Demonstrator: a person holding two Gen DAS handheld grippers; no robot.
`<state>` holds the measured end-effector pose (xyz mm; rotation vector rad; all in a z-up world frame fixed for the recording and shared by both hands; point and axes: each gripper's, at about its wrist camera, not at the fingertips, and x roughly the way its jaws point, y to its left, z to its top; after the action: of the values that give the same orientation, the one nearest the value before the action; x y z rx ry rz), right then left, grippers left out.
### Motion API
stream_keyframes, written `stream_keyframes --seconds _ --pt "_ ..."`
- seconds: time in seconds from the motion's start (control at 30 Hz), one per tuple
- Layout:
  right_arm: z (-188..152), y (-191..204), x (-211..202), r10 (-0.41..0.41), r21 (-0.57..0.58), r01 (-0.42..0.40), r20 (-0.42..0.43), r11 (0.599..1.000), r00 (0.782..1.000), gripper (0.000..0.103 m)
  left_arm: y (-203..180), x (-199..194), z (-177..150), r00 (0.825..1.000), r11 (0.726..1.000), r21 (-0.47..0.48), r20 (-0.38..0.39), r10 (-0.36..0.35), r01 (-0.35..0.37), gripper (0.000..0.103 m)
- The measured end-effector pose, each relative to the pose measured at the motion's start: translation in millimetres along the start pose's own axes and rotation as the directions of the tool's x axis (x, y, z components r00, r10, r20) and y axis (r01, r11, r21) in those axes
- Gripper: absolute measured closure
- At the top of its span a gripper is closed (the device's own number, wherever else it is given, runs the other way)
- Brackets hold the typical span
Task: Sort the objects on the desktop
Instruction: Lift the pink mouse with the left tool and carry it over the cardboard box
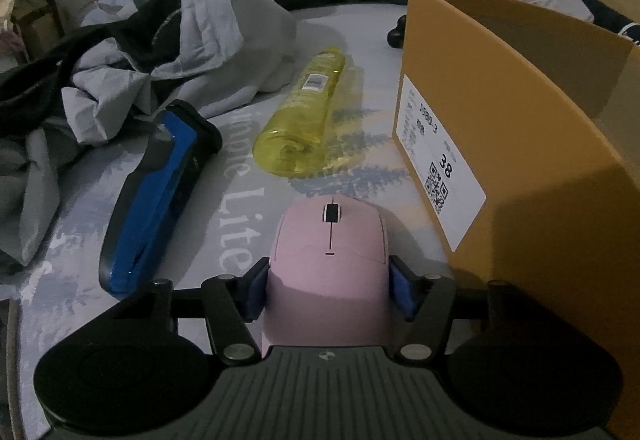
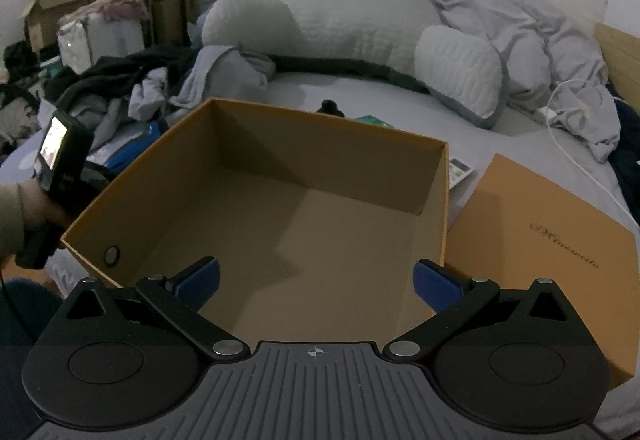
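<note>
In the left wrist view my left gripper (image 1: 328, 286) is shut on a pink computer mouse (image 1: 330, 240), its blue pads pressing both sides, low over the printed bed sheet. A blue electric shaver (image 1: 154, 196) lies to its left and a yellow bottle (image 1: 304, 112) lies on its side ahead. The open orange cardboard box (image 1: 520, 144) stands just to the right. In the right wrist view my right gripper (image 2: 316, 282) is open and empty, hovering at the near edge of the same box (image 2: 434, 208), whose inside shows nothing in it.
The box lid (image 2: 552, 252) lies flat right of the box. A heap of clothes (image 1: 132, 52) sits at the left, a large pillow (image 2: 360, 28) and a quilt at the back. A small black object (image 1: 396, 32) lies behind the box. A white cable (image 2: 576, 156) runs along the right.
</note>
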<state>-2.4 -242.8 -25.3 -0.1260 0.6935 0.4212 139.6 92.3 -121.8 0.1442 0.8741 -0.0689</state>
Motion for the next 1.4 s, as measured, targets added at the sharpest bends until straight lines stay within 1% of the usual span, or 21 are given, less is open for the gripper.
stream_keyframes --seconds 0.13,0.23,0.33,0.6,0.9,1.0,1.17,1.23,1.4 --pt "1 -1 0 -0.005 -0.001 0.005 0.004 1.0 1.0 0.0 8 -4 0 0.999 0.998 -0.055 -0.019 0.029 -0.03 0.043" --pt "2 -4 0 -0.013 0.007 0.013 0.006 1.0 1.0 0.0 14 -9 -2 0.999 0.996 -0.078 -0.027 0.037 -0.039 0.044" --pt "3 -6 -1 -0.014 0.017 0.014 0.015 1.0 1.0 0.0 19 -18 -4 0.999 0.994 -0.097 -0.016 0.045 -0.047 0.044" --pt "4 -8 -3 -0.014 0.016 0.014 0.03 1.0 0.999 0.0 25 -53 -7 0.997 0.984 -0.169 0.052 0.06 -0.051 0.044" --pt "6 -14 -13 -0.024 0.037 0.022 0.062 0.999 0.998 0.0 21 -98 -3 0.987 0.973 -0.23 0.145 0.066 -0.031 0.044" --pt "7 -17 -17 -0.029 0.054 0.025 0.075 0.998 0.997 0.0 15 -114 2 0.981 0.972 -0.236 0.185 0.052 -0.007 0.044" --pt "8 -27 -25 -0.041 0.096 0.032 0.096 0.995 0.995 0.0 0 -139 14 0.967 0.973 -0.224 0.256 0.013 0.046 0.044" --pt "8 -32 -28 -0.042 0.118 0.03 0.101 0.993 0.994 0.0 -8 -149 21 0.959 0.975 -0.21 0.283 -0.003 0.066 0.044" --pt "8 -43 -35 -0.044 0.18 0.023 0.111 0.983 0.993 0.0 -32 -169 39 0.933 0.976 -0.174 0.353 -0.066 0.134 0.044"
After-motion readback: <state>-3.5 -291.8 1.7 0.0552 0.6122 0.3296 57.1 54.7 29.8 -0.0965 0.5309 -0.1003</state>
